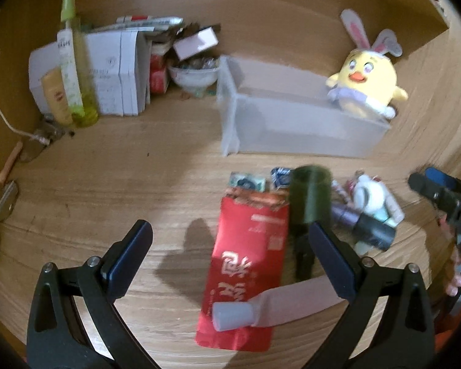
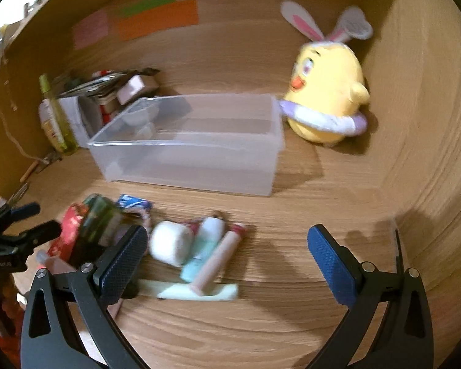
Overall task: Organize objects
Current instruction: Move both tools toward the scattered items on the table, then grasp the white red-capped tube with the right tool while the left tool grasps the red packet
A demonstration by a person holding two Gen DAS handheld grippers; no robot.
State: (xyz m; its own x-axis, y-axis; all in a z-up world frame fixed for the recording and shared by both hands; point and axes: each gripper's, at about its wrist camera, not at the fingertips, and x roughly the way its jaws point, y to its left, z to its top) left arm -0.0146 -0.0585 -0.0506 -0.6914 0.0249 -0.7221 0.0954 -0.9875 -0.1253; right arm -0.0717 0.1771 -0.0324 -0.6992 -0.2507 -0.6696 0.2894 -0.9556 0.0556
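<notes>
Jaws gape on left gripper [image 1: 230, 258] and right gripper [image 2: 227, 258]; red packet [image 1: 246, 273] lies lengthwise, apparently pointing toward clear bin [image 1: 295, 129].

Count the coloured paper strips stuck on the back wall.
3, side by side in the right wrist view: pink strip leftmost, green strip upper middle, orange strip below and right of it. None looks hidden.

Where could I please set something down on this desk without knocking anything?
Bare wood lies right of the pink tube, before the plush chick. The clear bin looks empty. It is crowded around the red packet and by the boxes.
</notes>
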